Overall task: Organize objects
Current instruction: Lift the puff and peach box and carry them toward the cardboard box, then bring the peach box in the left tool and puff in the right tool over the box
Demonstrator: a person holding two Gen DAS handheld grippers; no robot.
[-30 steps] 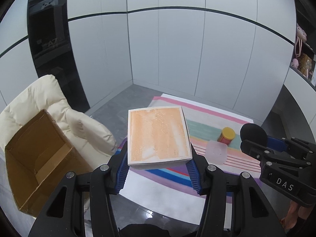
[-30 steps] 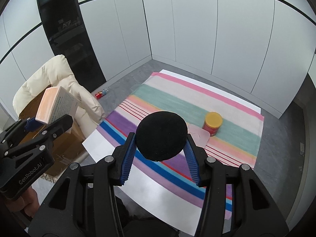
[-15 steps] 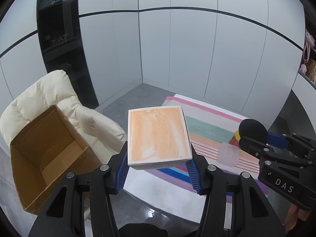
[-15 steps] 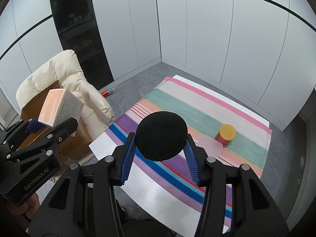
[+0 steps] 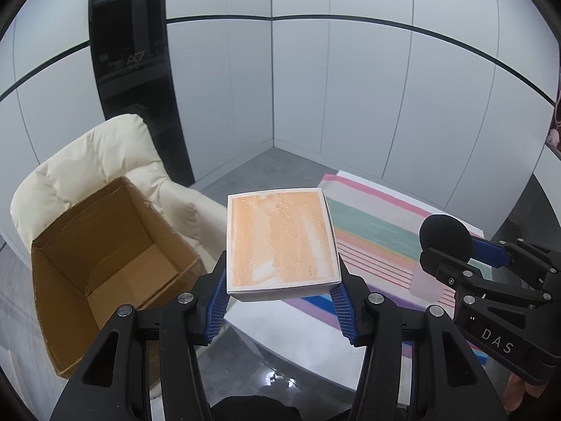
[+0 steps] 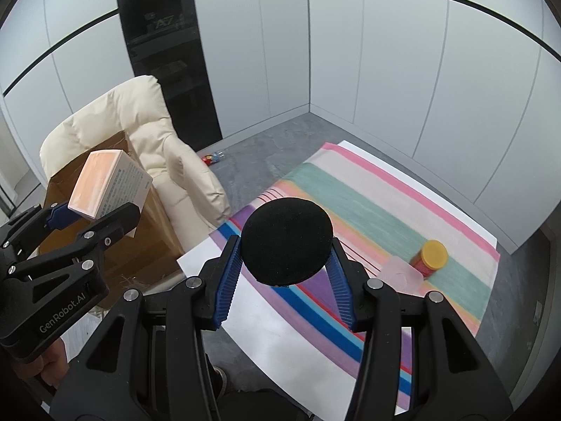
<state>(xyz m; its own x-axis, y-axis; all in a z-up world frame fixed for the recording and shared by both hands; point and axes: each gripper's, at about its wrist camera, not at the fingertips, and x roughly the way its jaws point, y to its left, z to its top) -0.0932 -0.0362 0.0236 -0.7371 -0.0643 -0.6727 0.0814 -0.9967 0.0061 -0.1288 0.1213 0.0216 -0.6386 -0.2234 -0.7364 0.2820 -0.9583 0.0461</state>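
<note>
Nearest the left wrist camera, the left gripper (image 5: 280, 301) is clamped on an orange-faced box (image 5: 280, 242), its 2 blue pads pressing the box's near side edges, so the box sits in the air above the floor, just right of the cardboard carton (image 5: 105, 266). The right gripper (image 6: 285, 266) is closed on a black round pad (image 6: 285, 242), held over the near edge of the striped mat (image 6: 368, 210). The step in hand looks like carrying both items to the carton, which stands open-topped against the cream armchair (image 5: 91, 161). To do it well, the box should be taken fully over the carton's mouth before the jaws part, clearing the near rim and flap, and lowered inside rather than dropped from height; the right hand should wait beside so the 2 grippers do not collide. The box's broad orange face looks up and toward the camera, and its long axis runs away from the gripper along the fingers, tilted slightly; from the right wrist view its printed side faces right. Farther off on the mat lie a translucent container (image 6: 399, 270) and a yellow-lidded jar (image 6: 431, 258), touching or just beside each other, not yet gathered. Beyond, a small red item (image 6: 212, 158) lies on the grey floor near the wall.
</note>
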